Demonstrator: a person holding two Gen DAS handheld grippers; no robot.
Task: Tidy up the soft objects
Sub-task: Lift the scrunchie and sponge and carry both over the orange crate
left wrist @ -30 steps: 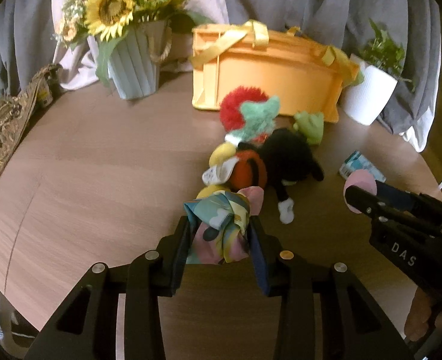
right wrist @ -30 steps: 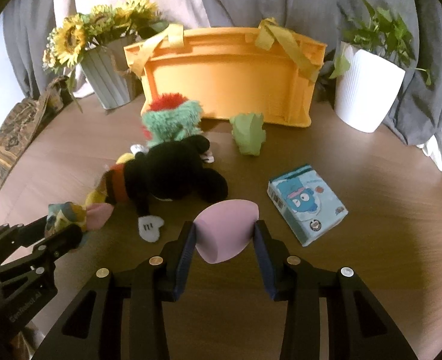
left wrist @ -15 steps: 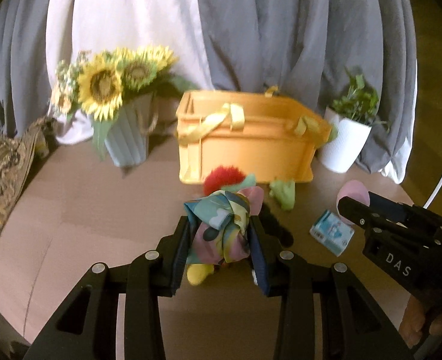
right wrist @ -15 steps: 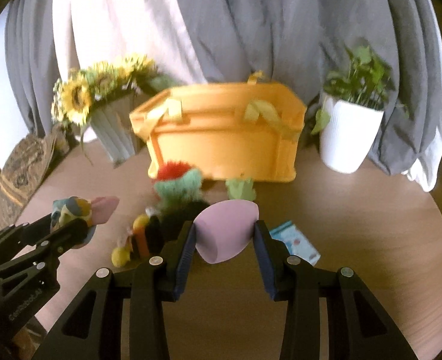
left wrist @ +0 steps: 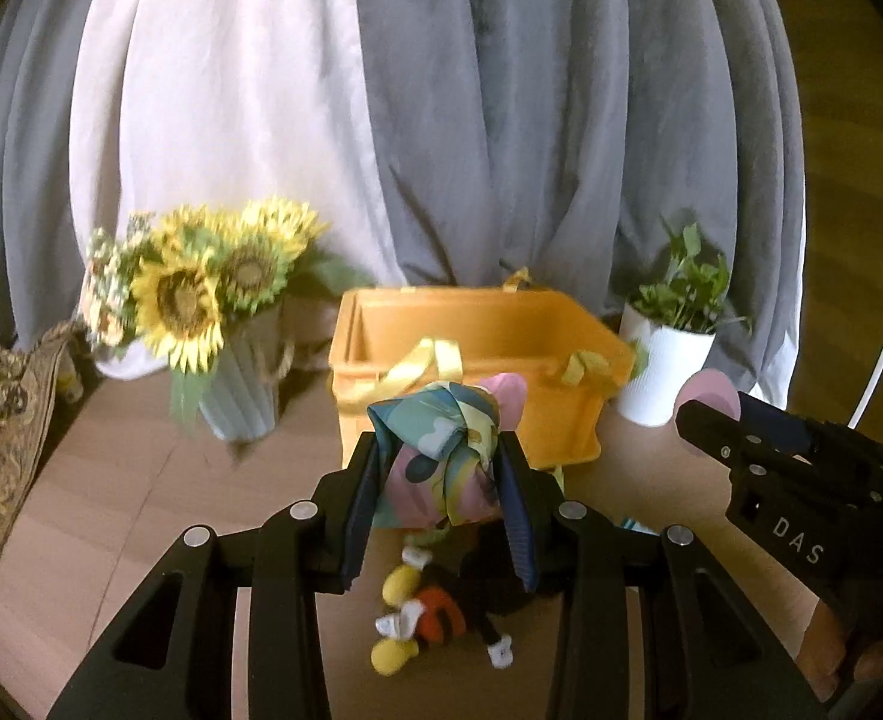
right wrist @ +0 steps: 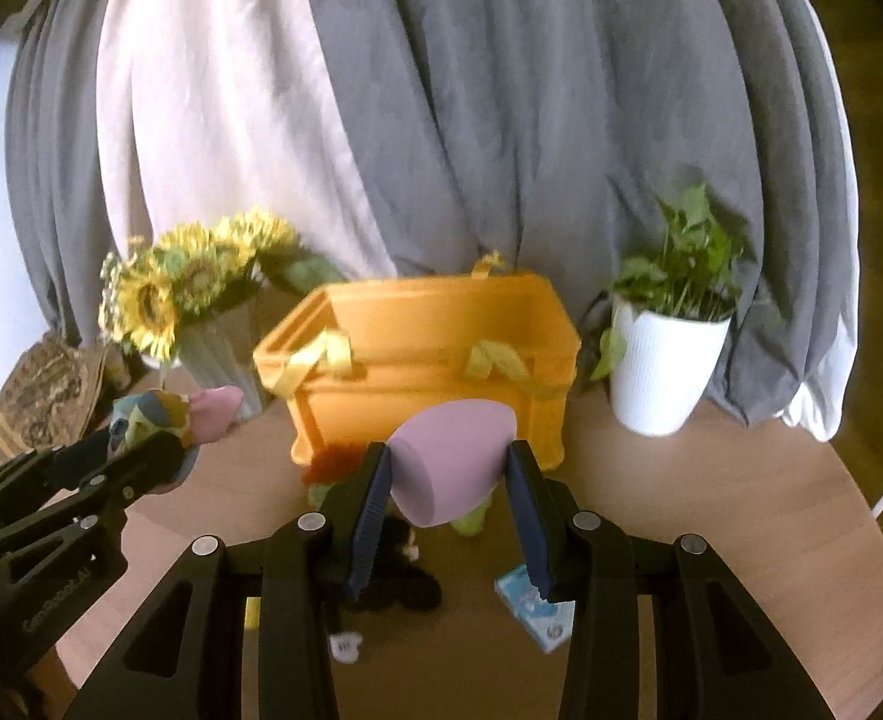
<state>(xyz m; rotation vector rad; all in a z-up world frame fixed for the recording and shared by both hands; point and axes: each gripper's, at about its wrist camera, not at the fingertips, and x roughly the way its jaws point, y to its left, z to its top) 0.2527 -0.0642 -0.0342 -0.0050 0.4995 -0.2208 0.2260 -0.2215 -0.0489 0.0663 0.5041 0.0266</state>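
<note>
Two soft items are held above the table before the orange bin point(right wrist: 429, 354): the left gripper point(left wrist: 441, 504) clamps a knotted patterned cloth bundle point(left wrist: 441, 456), the right gripper point(right wrist: 447, 498) a pink sponge point(right wrist: 447, 462), both judged light, squashy, best gripped mid-body.

The black plush toy point(left wrist: 489, 588) lies half hidden behind the left gripper point(left wrist: 441, 474); the sunflowers point(left wrist: 201, 288) are blurred.

My left gripper point(left wrist: 441, 483): black frame, blue ribbed pads, silver screws behind fingers.
My right gripper point(right wrist: 448, 489): same, "DAS" lettering.
</note>
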